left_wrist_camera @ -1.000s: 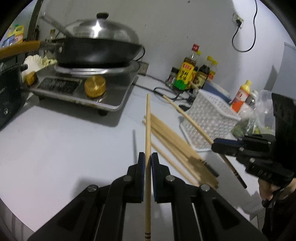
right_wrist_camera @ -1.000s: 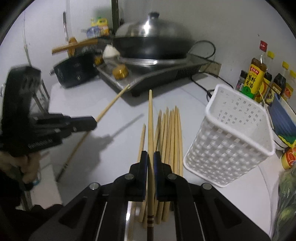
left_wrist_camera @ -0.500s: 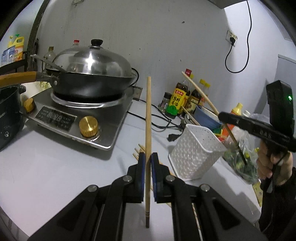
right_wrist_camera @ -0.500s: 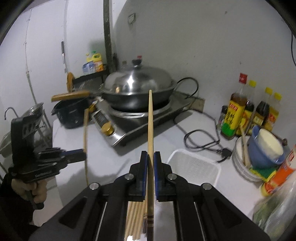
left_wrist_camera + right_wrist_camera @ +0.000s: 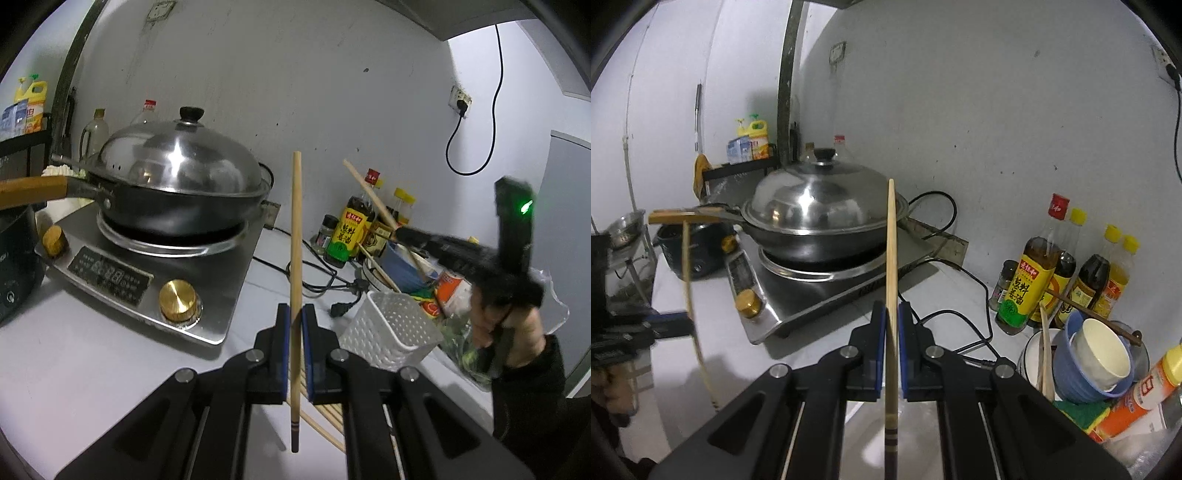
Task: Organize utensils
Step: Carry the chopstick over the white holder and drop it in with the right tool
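Both claws are clamped tight right now, each pinching a single wooden chopstick! Left gripper has its jaws squeezed almost together on the left chopstick, which stands close to upright with its dark banded end hanging below the pads. Right gripper does the same with the right chopstick, tip up in front of the lidded wok.

Down on the worktop, the white basket stands near the right edge, just in front of the sauce bottles and the stacked bowls. Loose chopsticks lie on the worktop beside the basket, half hidden under the left gripper's fingers. The induction cooker fills the back left corner.

By my read, this is the carry step: one stick lifted in each claw, neither yet over the basket. The next move calls for bringing each stick above the basket's open top, tipping it steeper so the lower end clears the rim, and only then letting go. Two sticks arriving together could clash, so one at a time looks safer.
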Available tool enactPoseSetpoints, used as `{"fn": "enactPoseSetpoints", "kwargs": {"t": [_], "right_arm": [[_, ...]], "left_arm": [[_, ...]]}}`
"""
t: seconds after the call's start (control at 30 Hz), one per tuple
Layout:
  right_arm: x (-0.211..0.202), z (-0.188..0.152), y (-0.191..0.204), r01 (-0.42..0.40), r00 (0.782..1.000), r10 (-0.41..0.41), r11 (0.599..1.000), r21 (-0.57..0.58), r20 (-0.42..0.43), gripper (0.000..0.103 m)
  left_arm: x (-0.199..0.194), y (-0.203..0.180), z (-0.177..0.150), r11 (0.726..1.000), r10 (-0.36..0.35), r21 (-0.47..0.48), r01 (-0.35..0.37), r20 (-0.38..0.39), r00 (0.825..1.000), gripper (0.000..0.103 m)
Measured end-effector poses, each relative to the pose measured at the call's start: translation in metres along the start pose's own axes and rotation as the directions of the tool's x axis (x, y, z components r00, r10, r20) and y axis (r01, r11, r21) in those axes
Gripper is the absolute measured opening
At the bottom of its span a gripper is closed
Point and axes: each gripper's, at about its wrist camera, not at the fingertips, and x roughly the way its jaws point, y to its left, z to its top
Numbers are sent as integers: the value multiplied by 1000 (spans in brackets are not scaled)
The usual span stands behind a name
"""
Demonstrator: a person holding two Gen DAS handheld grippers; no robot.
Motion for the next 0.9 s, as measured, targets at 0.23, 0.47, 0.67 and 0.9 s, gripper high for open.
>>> {"fn": "enactPoseSetpoints", "kwargs": {"t": [0.23,0.47,0.67,0.9], "right_arm": [[29,-32,10,80,995,-83,994,-69,-47,6],[34,-67,6,76,993,-83,994,-80,-85,6],[24,-83,-5,52,994,-58,997,-61,-94,8],[-9,-89,-32,59,997,-58,998,10,-44,23]], "left_arm": [[3,-5,7,1000,-1,1,1,8,1000,6],[7,-24,18,999,-11,33,10,21,1000,6],[4,-51,36,997,-15,79,10,64,998,6],[9,-88,64,992,-52,121,36,127,991,6]]}}
